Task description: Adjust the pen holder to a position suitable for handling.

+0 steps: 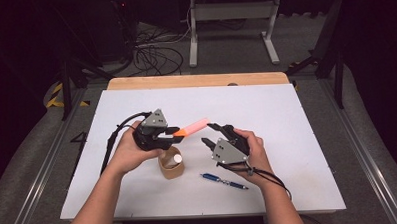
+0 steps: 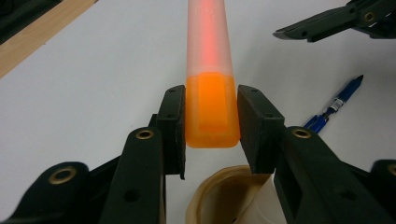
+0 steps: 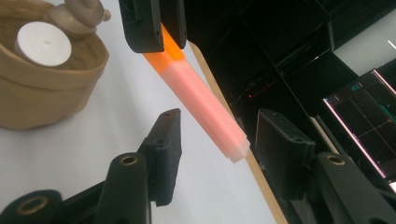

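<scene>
An orange highlighter [image 1: 191,127] with a frosted pink cap is held above the white mat. My left gripper [image 1: 174,133] is shut on its orange rear end [image 2: 210,112], one pad pressed against each side. The capped end [image 3: 201,100] points toward my right gripper [image 1: 207,133]. In the right gripper view the cap tip lies between the jaws of my right gripper [image 3: 219,140], which stand open with a gap on both sides of the cap.
A tan cup [image 1: 171,165] holding a white cylinder [image 1: 176,159] stands on the mat just below my left hand. A blue pen [image 1: 223,180] lies near the front, under my right hand. The white mat [image 1: 266,99] has a wooden strip [image 1: 195,81] along its far edge.
</scene>
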`<state>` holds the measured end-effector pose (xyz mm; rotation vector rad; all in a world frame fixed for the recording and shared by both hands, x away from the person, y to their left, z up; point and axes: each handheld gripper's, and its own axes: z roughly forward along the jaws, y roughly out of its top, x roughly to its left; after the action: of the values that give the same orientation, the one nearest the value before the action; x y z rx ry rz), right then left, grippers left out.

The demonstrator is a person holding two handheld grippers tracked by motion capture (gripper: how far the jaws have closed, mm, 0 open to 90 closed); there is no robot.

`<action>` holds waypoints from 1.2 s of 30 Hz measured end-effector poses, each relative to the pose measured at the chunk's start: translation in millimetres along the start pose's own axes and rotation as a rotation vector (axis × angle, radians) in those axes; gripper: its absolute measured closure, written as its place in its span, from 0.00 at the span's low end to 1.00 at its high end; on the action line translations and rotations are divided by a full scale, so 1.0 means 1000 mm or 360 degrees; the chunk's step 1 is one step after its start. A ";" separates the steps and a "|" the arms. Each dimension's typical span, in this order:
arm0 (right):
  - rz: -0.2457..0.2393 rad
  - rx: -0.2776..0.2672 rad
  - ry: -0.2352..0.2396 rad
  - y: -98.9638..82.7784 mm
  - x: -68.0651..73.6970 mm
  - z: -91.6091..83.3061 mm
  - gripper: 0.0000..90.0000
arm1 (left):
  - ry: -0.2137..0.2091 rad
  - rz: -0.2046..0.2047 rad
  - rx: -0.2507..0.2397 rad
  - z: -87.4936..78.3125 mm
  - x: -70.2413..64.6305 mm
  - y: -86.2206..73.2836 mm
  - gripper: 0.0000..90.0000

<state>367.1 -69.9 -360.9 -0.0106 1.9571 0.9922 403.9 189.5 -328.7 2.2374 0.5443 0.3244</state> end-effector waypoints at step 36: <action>-0.0691 0.0257 -0.0184 0.006 0.033 0.018 0.84 | -0.0181 -0.0034 -0.0097 -0.005 -0.010 0.006 0.71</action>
<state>358.5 -42.3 -385.6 -0.2699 1.8181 0.5379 394.8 183.7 -321.6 2.1748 0.4912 0.1988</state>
